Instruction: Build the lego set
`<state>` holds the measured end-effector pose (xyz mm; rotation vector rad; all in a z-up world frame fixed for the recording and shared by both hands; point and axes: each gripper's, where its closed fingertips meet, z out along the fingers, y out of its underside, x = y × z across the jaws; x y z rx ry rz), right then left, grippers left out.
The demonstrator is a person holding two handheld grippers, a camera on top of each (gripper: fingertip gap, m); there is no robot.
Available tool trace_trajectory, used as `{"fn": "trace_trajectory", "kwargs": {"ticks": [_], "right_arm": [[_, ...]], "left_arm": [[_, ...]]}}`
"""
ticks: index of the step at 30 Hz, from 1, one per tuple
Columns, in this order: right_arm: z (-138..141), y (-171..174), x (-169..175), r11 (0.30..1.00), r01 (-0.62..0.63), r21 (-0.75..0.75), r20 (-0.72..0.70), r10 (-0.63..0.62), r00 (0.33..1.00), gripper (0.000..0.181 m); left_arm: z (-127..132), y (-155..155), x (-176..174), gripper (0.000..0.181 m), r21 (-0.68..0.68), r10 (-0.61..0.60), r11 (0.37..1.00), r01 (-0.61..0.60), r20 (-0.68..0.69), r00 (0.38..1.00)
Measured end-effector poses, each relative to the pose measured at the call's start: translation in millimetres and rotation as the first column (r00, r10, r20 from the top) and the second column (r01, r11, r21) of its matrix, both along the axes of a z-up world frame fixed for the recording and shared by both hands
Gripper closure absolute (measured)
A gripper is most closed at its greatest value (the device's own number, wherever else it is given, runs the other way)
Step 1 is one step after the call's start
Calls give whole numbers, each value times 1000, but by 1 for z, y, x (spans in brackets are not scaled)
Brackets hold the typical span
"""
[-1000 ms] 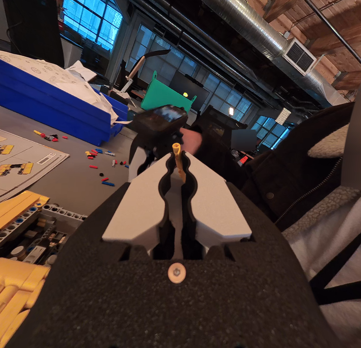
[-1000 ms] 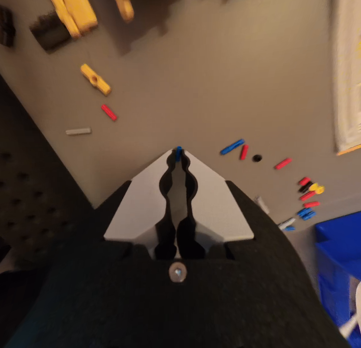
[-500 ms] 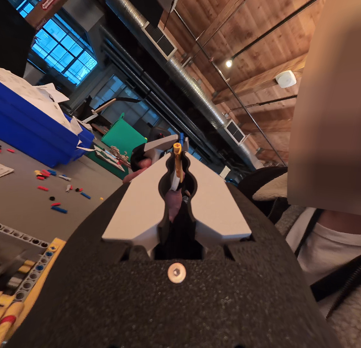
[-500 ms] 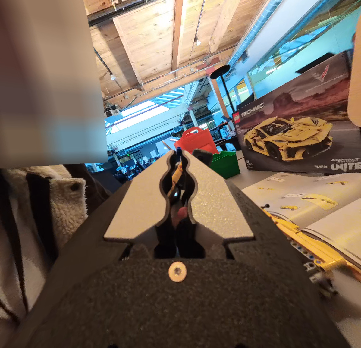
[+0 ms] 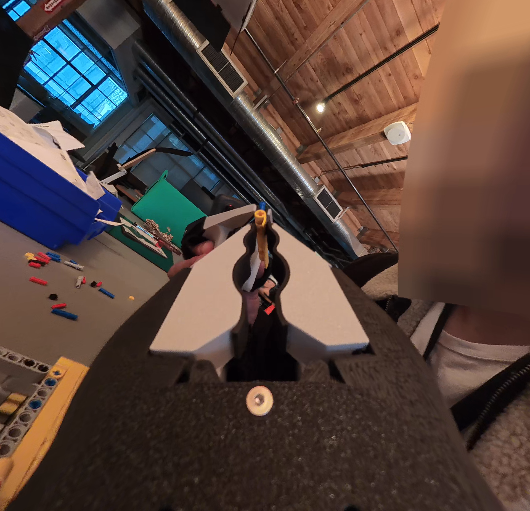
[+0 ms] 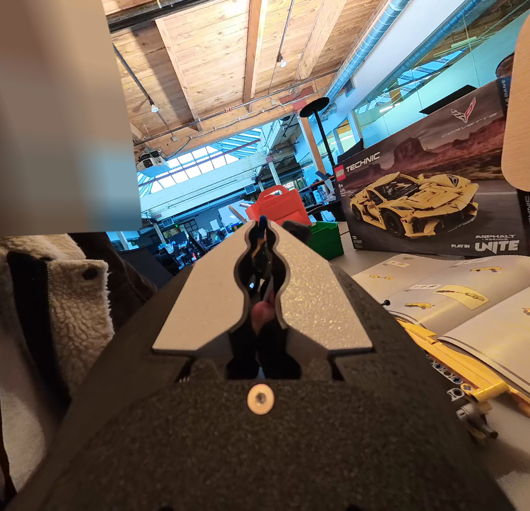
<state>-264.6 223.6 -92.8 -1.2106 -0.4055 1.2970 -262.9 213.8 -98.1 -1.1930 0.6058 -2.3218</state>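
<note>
My left hand-held gripper (image 5: 261, 224) pinches a slim yellow pin (image 5: 260, 233); my right hand-held gripper (image 6: 262, 232) clamps a ridged blue pin (image 6: 262, 228); a glossy printed box (image 6: 430, 193) stands behind.

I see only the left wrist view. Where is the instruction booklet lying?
Observer: The instruction booklet lies open on the table, on the right side of the right tongs.
Operator: Is the set's box near?
Observer: Yes, the Lego box stands upright behind the booklet.
Operator: Anything beside the box?
Observer: A green bin stands to its left, on the table.
</note>
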Motion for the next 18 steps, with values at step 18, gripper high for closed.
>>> {"fn": "trace_trajectory", "kwargs": {"ticks": [18], "right_arm": [[7,-1,2,999,-40,-7,-76,39,996,177]], "left_arm": [[5,2,-4,175,-34,-25,999,26,39,999]]}}
